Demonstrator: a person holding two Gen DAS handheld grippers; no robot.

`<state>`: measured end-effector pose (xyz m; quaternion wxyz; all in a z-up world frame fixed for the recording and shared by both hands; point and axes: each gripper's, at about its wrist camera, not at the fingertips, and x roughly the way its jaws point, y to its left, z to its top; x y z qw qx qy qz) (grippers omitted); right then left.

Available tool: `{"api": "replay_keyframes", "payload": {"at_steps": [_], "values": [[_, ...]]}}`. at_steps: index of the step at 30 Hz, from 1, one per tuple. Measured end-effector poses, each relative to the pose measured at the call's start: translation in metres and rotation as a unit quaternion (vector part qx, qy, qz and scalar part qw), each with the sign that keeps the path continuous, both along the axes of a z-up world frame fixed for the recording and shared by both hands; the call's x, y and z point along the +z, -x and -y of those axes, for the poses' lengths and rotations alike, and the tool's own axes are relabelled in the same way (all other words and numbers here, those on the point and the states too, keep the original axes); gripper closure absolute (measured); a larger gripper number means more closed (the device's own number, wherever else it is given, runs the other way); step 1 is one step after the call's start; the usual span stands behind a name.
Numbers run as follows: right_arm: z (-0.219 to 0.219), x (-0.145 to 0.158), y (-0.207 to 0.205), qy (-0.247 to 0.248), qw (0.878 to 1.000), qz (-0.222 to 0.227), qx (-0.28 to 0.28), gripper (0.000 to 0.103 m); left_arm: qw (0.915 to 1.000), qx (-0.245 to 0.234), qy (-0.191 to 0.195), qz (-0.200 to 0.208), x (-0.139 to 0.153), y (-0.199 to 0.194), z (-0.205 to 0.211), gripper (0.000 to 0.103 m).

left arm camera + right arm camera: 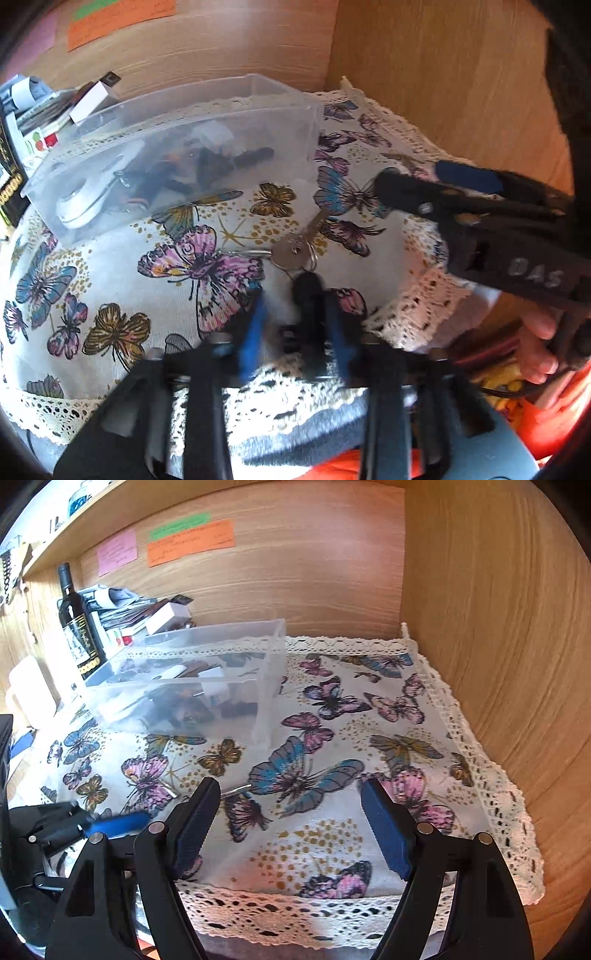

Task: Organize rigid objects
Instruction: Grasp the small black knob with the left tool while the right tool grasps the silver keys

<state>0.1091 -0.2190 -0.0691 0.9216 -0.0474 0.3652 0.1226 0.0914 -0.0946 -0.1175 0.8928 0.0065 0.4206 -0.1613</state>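
Observation:
A bunch of keys (295, 249) lies on the butterfly cloth (110, 258), with a silver key, a ring and a black fob (306, 286). My left gripper (295, 314) is blurred and its blue pads stand on either side of the black fob; whether they grip it is unclear. My right gripper (291, 812) is open and empty above the cloth (332, 720); it also shows in the left wrist view (413, 188). A clear plastic bin (177, 147) holding several small items sits behind the keys and shows in the right wrist view (184, 679). A bit of metal key (236, 790) shows by the right gripper's left finger.
A dark wine bottle (75, 620), stacked papers and small boxes (147, 609) stand at the back left. Wooden walls close the back (295, 572) and right side (498, 646). The cloth's lace edge (295, 915) hangs over the front. Coloured notes (188, 539) are stuck on the back wall.

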Motion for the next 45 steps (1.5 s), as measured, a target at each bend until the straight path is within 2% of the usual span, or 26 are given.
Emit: {"api": "replay_keyframes", "payload": {"at_steps": [2,11,15,17,18,22,23,26,27,35,45], "values": [[-0.006,-0.003,-0.001,0.001,1.000,-0.005,0.008,0.027,1.0000,0.002,0.009,0.002,0.002,0.003,-0.008,0.080],[-0.046,-0.019,-0.008,0.006,0.997,-0.038,0.066,0.027,0.9979,0.055,0.005,0.033,0.016,0.001,-0.053,0.080],[-0.058,-0.036,-0.021,0.021,0.994,-0.072,0.083,0.027,0.9968,0.071,0.012,0.035,0.018,0.000,-0.072,0.080],[-0.062,-0.044,-0.027,0.039,0.992,-0.086,0.088,0.021,0.9965,0.074,0.014,0.036,0.018,0.000,-0.077,0.080],[-0.063,-0.046,-0.027,0.048,0.992,-0.076,0.090,0.016,0.9964,0.075,0.014,0.036,0.018,0.001,-0.078,0.080],[-0.060,-0.047,-0.034,0.042,0.992,-0.083,0.091,0.015,0.9963,0.076,0.020,0.035,0.017,0.000,-0.082,0.080],[-0.060,-0.047,-0.035,0.041,0.992,-0.082,0.090,0.019,0.9963,0.075,0.022,0.037,0.017,-0.001,-0.083,0.080],[-0.060,-0.045,-0.033,0.041,0.992,-0.071,0.096,0.042,0.9962,0.073,0.023,0.042,0.019,0.000,-0.083,0.080],[-0.061,-0.044,-0.031,0.042,0.992,-0.069,0.098,0.045,0.9961,0.072,0.023,0.045,0.020,0.001,-0.083,0.080],[-0.063,-0.039,-0.030,0.029,0.994,-0.064,0.080,0.045,0.9954,0.070,0.016,0.063,0.032,0.002,-0.080,0.080],[-0.063,-0.001,-0.020,0.020,0.997,-0.007,0.071,0.045,0.9935,0.073,0.023,0.085,0.051,-0.004,-0.091,0.080]]}}
